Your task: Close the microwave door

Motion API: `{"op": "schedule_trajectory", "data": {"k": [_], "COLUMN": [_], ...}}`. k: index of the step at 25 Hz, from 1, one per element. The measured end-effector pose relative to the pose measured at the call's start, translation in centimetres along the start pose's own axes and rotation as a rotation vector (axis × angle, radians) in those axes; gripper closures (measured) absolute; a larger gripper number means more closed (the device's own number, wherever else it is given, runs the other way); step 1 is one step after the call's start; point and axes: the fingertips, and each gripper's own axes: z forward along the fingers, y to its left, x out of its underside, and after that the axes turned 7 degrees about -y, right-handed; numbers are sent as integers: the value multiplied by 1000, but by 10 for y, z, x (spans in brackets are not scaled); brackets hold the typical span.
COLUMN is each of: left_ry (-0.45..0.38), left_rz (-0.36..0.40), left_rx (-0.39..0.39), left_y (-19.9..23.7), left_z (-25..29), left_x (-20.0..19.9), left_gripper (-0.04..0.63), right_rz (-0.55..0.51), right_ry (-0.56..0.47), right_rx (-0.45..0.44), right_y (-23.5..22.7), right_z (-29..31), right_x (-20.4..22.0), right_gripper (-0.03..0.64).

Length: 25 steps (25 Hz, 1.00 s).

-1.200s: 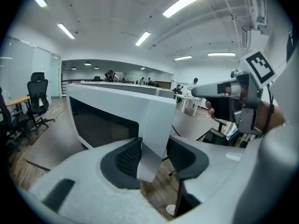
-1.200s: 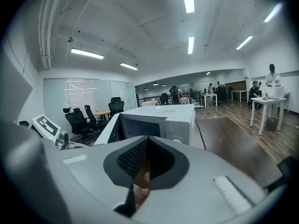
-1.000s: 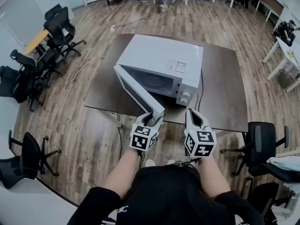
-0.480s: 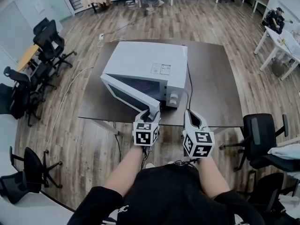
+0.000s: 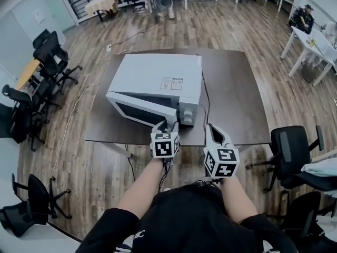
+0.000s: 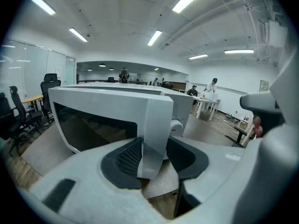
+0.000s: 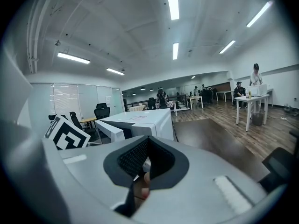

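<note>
A white microwave (image 5: 158,78) stands on a dark table (image 5: 231,99). Its door (image 5: 139,108) hangs only slightly ajar, hinged at the left. My left gripper (image 5: 167,126) is shut on the door's free right edge. In the left gripper view the door's edge (image 6: 152,125) stands between the two dark pads (image 6: 127,157), with the control knob (image 6: 176,125) just behind it. My right gripper (image 5: 212,128) hovers to the right of the microwave's front corner, near the table's front edge. Its jaws (image 7: 147,141) are shut with nothing between them.
A black cable (image 5: 205,101) runs along the table to the right of the microwave. Office chairs (image 5: 47,51) stand at the left and another chair (image 5: 292,152) close on the right. White tables (image 5: 310,41) and people are far off at the right.
The door has swung from wide open to nearly closed, carried by my left gripper toward the microwave's front. The right gripper has drifted forward alongside.
</note>
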Motion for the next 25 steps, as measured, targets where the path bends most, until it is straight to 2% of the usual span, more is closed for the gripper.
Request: {"op": "schedule_trajectory", "data": {"k": [13, 25], "left_ry": [14, 13], "left_rz": [1, 8], "left_rx": [-39, -54], "left_y": [-2, -1], "left_z": [34, 49], "left_x": [-15, -22], "left_gripper": [416, 413], "right_rz": [9, 13], "right_ry": [-5, -7], "right_rx": [23, 14], "right_y": [-30, -36], "right_z": [11, 30], "right_x": [-7, -10], "right_gripper": [607, 607]}}
